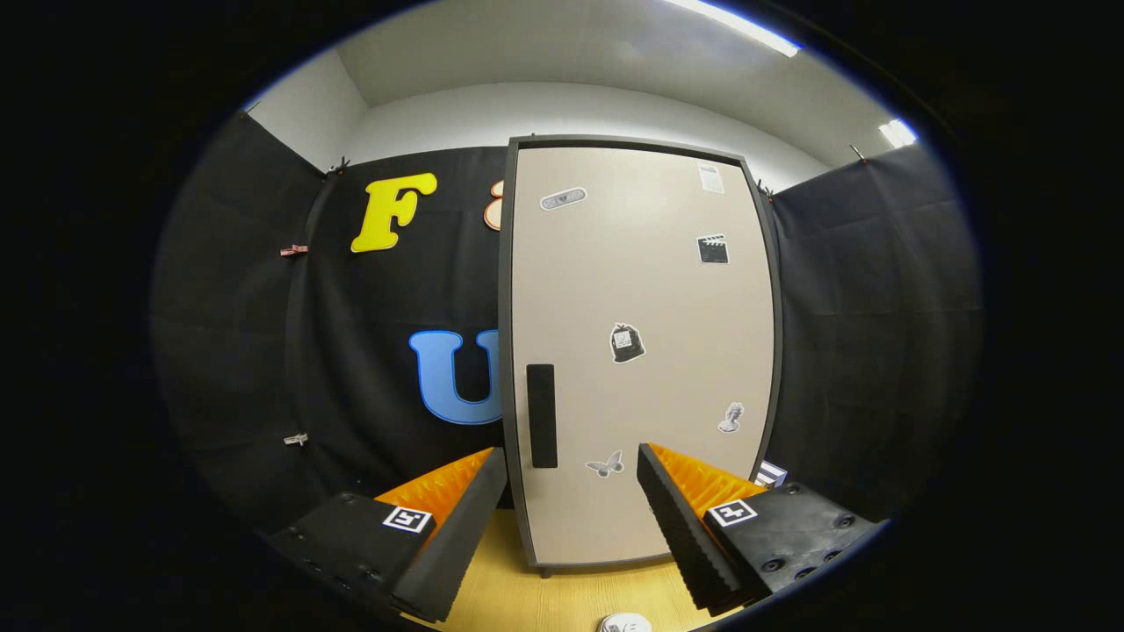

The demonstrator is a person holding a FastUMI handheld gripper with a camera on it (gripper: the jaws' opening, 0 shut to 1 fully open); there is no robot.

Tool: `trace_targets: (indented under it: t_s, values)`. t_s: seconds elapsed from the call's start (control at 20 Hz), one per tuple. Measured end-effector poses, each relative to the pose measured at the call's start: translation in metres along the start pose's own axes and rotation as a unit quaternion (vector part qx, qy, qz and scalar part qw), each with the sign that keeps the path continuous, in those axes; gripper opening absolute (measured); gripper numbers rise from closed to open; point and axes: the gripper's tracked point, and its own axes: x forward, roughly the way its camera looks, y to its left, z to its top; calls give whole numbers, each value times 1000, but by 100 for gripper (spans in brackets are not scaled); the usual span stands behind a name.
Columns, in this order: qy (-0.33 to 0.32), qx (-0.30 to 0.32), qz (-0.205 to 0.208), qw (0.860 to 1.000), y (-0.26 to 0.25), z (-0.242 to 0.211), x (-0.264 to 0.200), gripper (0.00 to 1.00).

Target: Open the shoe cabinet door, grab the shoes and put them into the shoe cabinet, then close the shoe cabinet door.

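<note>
Gripper (571,478): fingers spread wide apart, nothing held between them; both point toward the shoe cabinet, well short of it.
Left finger (457,527): black ribbed pad, orange body behind, black block carrying a square marker tag; tip sits just beside the cabinet's left edge as seen from here.
Right finger (680,527): same build, ribbed pad facing inward, marker tag on its block; tip overlaps the lower part of the door as seen from here.
Shoe cabinet (507,263): tall, upright, dark grey frame, standing on the wooden floor beyond the fingers and against the black cloth wall.
Cabinet door (641,307): beige panel, shut flush in the frame.
Door handle (542,415): black vertical bar near the door's left edge, low down, just above and between the fingertips in this view.
Stickers (626,342): several small ones scattered on the door, including a butterfly near the bottom and a clapperboard toward the upper right.
Wooden floor (562,597): light yellow wood, visible between the fingers and under the cabinet.
White object (625,624): small, round, on the floor between the fingers at the near side; too cut off to identify.
Striped item (771,474): sits beside the cabinet's lower right corner, partly hidden by the right finger; cannot tell what it is.
</note>
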Motion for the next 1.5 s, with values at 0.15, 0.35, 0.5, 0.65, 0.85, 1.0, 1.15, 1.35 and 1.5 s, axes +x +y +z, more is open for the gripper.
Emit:
trace_targets:
  t_s: [0.15, 0.35, 0.5, 0.65, 0.85, 1.0, 1.15, 1.35, 1.5]
  values:
    - [0, 2, 0, 1000, 3, 0, 3, 98]
    - [0, 5, 3, 1000, 9, -2, 16, 98]
    - [3, 2, 2, 1000, 13, -5, 30, 98]
    - [4, 4, -2, 1000, 17, -9, 51, 98]
    - [12, 4, -8, 1000, 20, -18, 87, 97]
    - [13, 7, -11, 1000, 22, -26, 113, 94]
    - [15, 5, -17, 1000, 21, -32, 135, 93]
    - [19, 3, -18, 1000, 23, -37, 155, 93]
    - [26, 5, -22, 999, 21, -42, 163, 85]
